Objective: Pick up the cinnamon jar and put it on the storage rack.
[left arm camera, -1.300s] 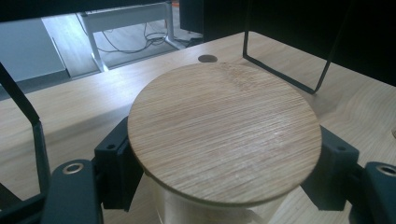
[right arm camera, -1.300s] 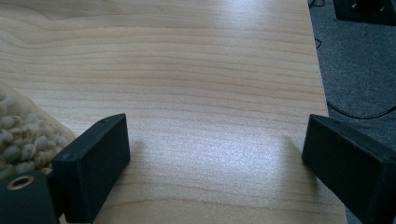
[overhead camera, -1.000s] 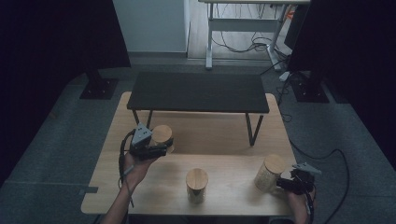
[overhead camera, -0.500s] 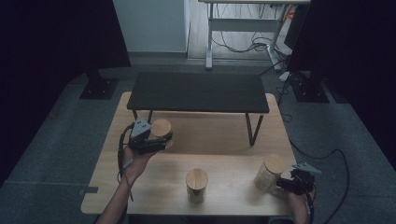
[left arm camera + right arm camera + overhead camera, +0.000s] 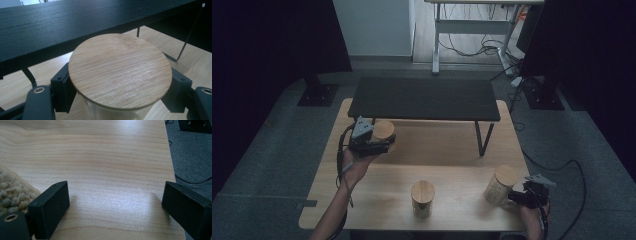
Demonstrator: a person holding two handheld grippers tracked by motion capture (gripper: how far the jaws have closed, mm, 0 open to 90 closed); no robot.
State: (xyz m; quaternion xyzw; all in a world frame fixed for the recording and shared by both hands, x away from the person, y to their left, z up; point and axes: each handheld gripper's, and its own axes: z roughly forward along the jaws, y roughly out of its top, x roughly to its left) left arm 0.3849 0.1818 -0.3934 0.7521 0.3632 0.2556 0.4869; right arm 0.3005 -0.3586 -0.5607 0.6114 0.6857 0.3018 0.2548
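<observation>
My left gripper [image 5: 383,145] is shut on a glass jar with a round bamboo lid [image 5: 383,130], in front of the left end of the low black shelf [image 5: 424,97]. In the left gripper view the lid [image 5: 120,71] lies between both black jaws, which press on the glass just below it. The shelf edge [image 5: 75,27] runs close behind. My right gripper [image 5: 518,196] stands open at the table's front right corner, beside a second lidded jar [image 5: 501,184]. In the right gripper view [image 5: 115,202] only bare wood lies between the jaws, and that jar's pale contents [image 5: 8,191] sit at the left.
A third lidded jar [image 5: 423,198] stands at the middle of the front edge of the wooden table [image 5: 447,150]. The shelf rests on thin metal legs [image 5: 481,137]. Grey carpet, dark stands and a desk with cables lie beyond.
The left hand has carried its jar a little upward and toward the shelf. The right hand and the other two jars have stayed put.
</observation>
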